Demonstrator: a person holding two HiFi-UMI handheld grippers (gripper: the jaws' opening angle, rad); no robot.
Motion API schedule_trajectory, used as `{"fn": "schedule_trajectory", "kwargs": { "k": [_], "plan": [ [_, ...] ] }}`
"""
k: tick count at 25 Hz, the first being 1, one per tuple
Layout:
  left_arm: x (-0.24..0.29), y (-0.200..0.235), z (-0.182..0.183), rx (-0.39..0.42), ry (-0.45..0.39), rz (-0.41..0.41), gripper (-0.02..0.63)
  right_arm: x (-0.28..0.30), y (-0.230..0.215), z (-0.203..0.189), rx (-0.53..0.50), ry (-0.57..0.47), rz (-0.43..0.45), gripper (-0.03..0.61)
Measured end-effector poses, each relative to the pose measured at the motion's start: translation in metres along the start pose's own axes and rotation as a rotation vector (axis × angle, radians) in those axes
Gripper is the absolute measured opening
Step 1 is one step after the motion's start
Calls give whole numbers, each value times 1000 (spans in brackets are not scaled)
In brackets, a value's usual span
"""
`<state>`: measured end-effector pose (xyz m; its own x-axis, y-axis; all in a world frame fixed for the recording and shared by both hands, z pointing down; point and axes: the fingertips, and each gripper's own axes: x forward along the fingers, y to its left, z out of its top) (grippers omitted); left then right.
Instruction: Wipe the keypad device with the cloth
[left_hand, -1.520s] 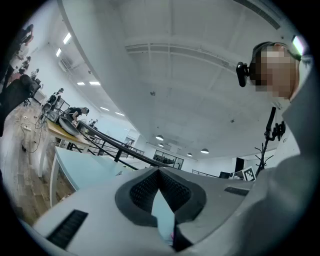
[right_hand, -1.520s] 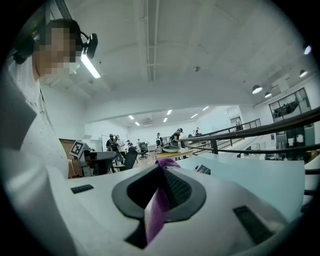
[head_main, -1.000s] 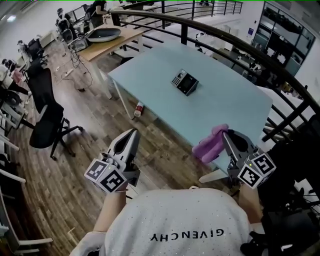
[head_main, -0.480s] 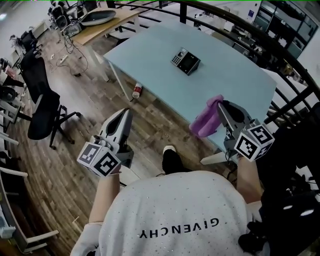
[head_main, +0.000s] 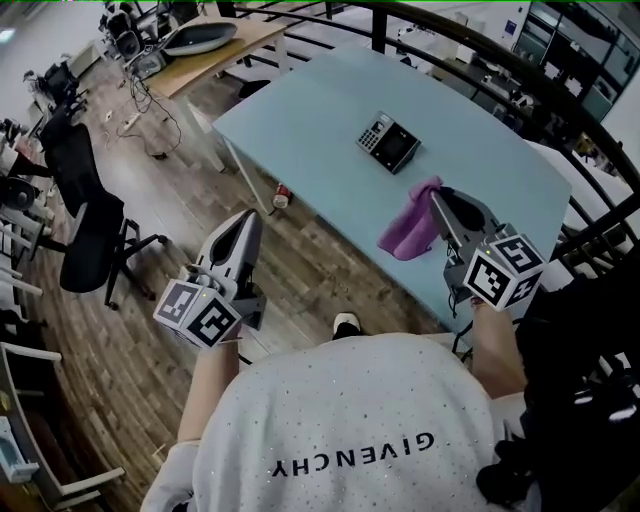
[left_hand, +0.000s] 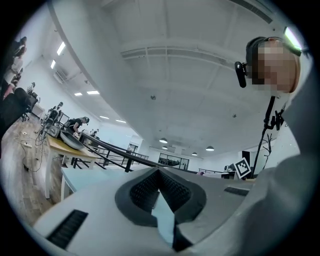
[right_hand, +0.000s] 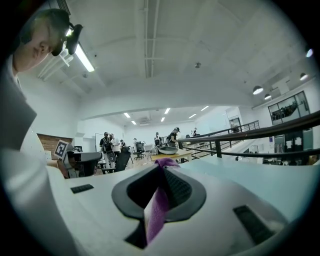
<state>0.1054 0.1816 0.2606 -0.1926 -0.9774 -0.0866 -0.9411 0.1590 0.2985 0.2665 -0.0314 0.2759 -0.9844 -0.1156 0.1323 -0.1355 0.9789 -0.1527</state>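
Observation:
The keypad device (head_main: 390, 141), black with a grey key block, lies on the pale blue table (head_main: 300, 110). My right gripper (head_main: 435, 200) is shut on a purple cloth (head_main: 410, 228), which hangs from the jaws over the table's near edge, short of the keypad. In the right gripper view the cloth (right_hand: 157, 210) is pinched between the ribbed pads of the right gripper (right_hand: 161, 167). My left gripper (head_main: 245, 225) hangs over the wooden floor, left of the table, shut and empty. The left gripper view shows the left gripper (left_hand: 159, 172) with its jaws together and nothing in them.
A black office chair (head_main: 85, 235) stands on the floor at the left. A bottle (head_main: 281, 196) lies beside the table leg. A dark railing (head_main: 560, 110) curves behind the table, and a wooden desk (head_main: 215, 50) stands beyond it. The person's shoe (head_main: 347, 325) is below.
The person has stepped closer to the table. The right gripper has carried the cloth forward over the table's near edge, toward the keypad. The left gripper has stayed shut and low.

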Motion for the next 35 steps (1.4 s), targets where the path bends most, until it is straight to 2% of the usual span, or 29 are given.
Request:
{"fn": "schedule_trajectory", "kwargs": {
  "k": [6, 12, 18, 23, 26, 30, 35],
  "plan": [
    [53, 58, 10, 18, 28, 43, 0, 67, -28, 15, -9, 11, 10, 26],
    [100, 94, 11, 42, 71, 8, 0, 125, -51, 21, -5, 16, 16, 26],
    [141, 118, -3, 28, 115, -48, 0, 163, -66, 5, -2, 64, -31, 26],
    [188, 144, -19, 5, 158, -170, 0, 181, -86, -10, 18, 89, -143, 26],
    [220, 166, -16, -6, 157, -239, 0, 190, -97, -4, 48, 62, -240, 26],
    [254, 185, -4, -3, 193, -386, 0, 204, -100, 9, 74, 5, -371, 26],
    [269, 215, 5, -6, 236, -518, 0, 223, -88, 9, 104, -36, -517, 26]
  ]
}}
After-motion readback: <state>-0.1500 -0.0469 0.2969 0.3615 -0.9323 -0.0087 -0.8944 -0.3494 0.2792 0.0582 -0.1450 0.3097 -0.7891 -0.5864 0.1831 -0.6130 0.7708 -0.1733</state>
